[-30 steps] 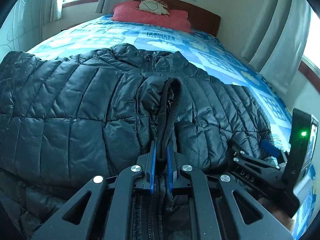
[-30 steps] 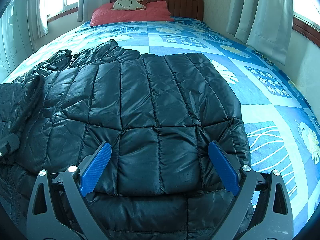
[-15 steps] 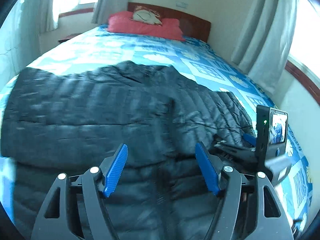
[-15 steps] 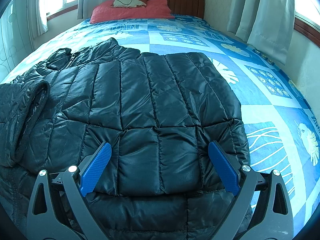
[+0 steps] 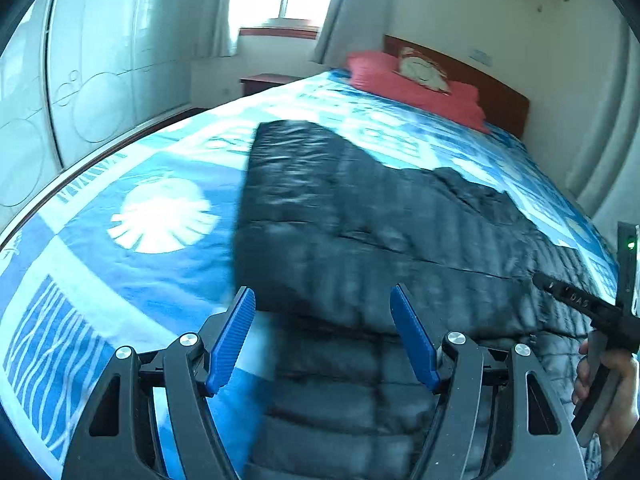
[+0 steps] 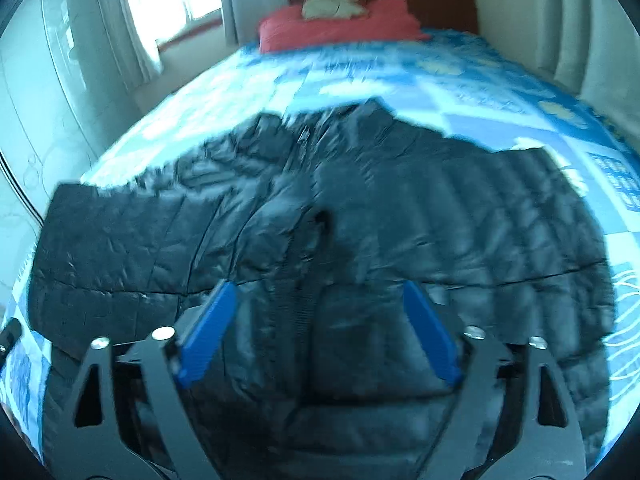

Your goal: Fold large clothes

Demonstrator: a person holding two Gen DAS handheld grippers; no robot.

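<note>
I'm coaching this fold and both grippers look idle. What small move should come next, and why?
Probably lower the left gripper onto the jacket edge just ahead and close. Both it and the right gripper are open and empty; the jacket lies spread on the bed.

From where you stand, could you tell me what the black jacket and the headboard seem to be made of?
Black jacket: apparently thin, glossy synthetic shell over padding, judging by its sheen and quilted channels. Headboard: probably reddish-brown wood with a smooth finish, though blur hides any grain.
</note>
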